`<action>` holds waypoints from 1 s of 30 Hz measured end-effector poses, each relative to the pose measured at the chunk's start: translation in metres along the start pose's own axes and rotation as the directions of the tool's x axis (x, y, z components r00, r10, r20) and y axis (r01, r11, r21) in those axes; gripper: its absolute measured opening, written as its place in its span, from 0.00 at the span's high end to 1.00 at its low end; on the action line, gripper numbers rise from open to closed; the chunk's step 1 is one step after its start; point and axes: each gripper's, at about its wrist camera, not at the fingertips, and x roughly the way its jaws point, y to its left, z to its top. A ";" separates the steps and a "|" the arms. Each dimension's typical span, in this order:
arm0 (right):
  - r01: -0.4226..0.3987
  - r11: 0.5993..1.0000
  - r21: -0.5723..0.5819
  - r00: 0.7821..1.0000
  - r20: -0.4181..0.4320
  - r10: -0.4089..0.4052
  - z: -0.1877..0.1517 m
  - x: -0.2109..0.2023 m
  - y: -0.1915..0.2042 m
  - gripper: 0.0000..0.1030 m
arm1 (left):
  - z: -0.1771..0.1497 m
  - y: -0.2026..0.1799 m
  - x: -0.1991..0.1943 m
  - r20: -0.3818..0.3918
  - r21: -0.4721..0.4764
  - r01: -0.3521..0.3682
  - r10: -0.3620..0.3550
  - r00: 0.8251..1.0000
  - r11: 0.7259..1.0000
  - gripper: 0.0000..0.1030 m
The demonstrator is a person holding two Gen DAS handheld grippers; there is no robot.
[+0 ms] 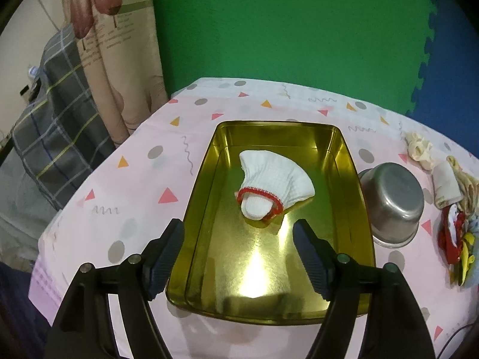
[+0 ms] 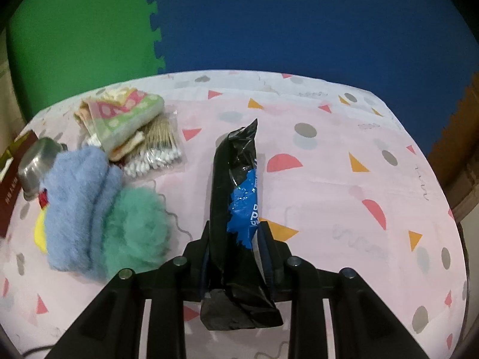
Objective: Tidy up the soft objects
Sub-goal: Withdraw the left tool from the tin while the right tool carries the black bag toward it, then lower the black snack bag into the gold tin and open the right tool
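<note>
In the left wrist view a white sock bundle with a red cuff (image 1: 271, 187) lies in a gold metal tray (image 1: 353, 209) on the pink tablecloth. My left gripper (image 1: 239, 233) is open and empty, hovering over the tray's near half, just short of the sock. In the right wrist view my right gripper (image 2: 236, 233) is shut on a black and blue plastic packet (image 2: 236, 197), held upright above the table. To its left lie a blue fluffy cloth (image 2: 77, 203), a green fluffy cloth (image 2: 134, 230) and a folded pink-green towel (image 2: 125, 113).
A steel bowl (image 1: 392, 203) stands right of the tray; it also shows in the right wrist view (image 2: 39, 164). A pile of soft items (image 1: 449, 209) lies at the right edge. A bag of cotton swabs (image 2: 158, 146) lies beside the towel. Green and blue foam mats stand behind.
</note>
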 end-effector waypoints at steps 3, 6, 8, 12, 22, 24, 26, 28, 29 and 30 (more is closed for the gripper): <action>-0.013 1.000 -0.006 1.000 0.026 0.014 0.010 -0.015 0.008 0.73 | -0.004 0.005 -0.003 0.011 -0.021 -0.006 0.006 1.000 1.000 0.27; -0.034 0.999 -0.029 0.998 0.059 0.035 0.023 -0.031 0.024 0.73 | -0.007 0.010 -0.003 0.010 -0.033 -0.012 0.012 1.000 0.999 0.25; -0.060 0.997 -0.046 0.995 0.073 0.064 0.032 -0.039 0.038 0.73 | -0.008 0.013 -0.003 0.012 -0.038 -0.016 0.016 1.000 0.999 0.24; -0.114 0.987 -0.114 0.988 0.093 0.125 0.047 -0.054 0.080 0.73 | -0.007 0.021 -0.003 0.016 -0.052 -0.042 0.043 0.999 0.998 0.23; -0.315 0.914 -0.255 0.940 0.049 0.338 0.069 -0.062 0.213 0.73 | -0.003 0.057 -0.001 -0.002 -0.125 -0.107 0.108 0.994 0.986 0.21; -0.346 0.894 -0.285 0.929 0.031 0.369 0.070 -0.060 0.241 0.73 | -0.003 0.063 -0.001 -0.001 -0.130 -0.123 0.124 0.992 0.984 0.21; -0.377 0.874 -0.306 0.917 0.006 0.398 0.068 -0.058 0.267 0.73 | -0.002 0.066 0.000 -0.002 -0.132 -0.127 0.128 0.992 0.983 0.21; -0.403 0.855 -0.327 0.907 -0.019 0.420 0.067 -0.056 0.293 0.73 | -0.002 0.072 0.001 -0.007 -0.145 -0.124 0.124 0.992 0.982 0.21; -0.414 0.842 -0.346 0.902 -0.032 0.430 0.065 -0.055 0.310 0.73 | -0.002 0.074 0.001 -0.008 -0.152 -0.123 0.123 0.992 0.981 0.21; -0.419 0.834 -0.358 0.899 -0.038 0.436 0.064 -0.057 0.318 0.73 | -0.001 0.076 0.001 -0.010 -0.158 -0.122 0.122 0.992 0.980 0.21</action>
